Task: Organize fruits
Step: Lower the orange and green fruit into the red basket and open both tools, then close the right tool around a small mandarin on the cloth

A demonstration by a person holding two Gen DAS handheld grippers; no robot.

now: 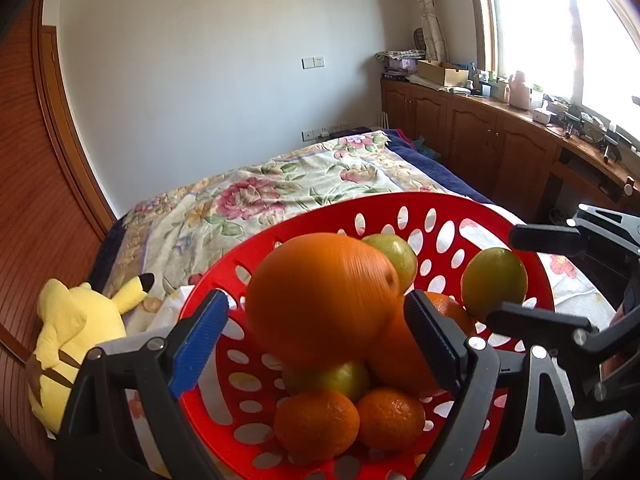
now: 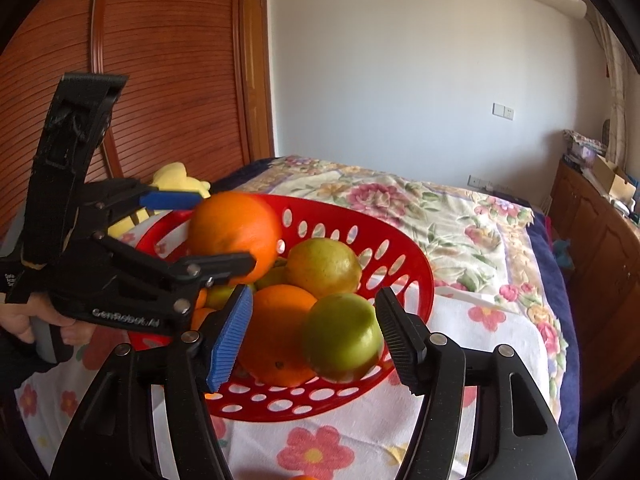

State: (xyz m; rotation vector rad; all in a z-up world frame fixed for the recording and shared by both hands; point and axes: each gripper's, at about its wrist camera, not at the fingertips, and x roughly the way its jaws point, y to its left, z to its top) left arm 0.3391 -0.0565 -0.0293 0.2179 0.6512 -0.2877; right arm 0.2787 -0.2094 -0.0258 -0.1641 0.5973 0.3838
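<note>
Evidently a big orange (image 1: 320, 300) is being released over the red basket (image 1: 400, 204) between the left gripper's (image 1: 316, 332) spread jaws; the right gripper (image 2: 316, 336) is being kept wide around a green fruit (image 2: 342, 338), ungripped.

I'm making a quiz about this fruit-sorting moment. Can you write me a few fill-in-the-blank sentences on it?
1. The fruit sits in a perforated ____ basket.
2. Between the left gripper jaws is a large ____ fruit.
3. The right gripper brackets a ____ fruit.
4. The plush toy beside the basket is ____.

Missing words: red; orange; green; yellow
</note>
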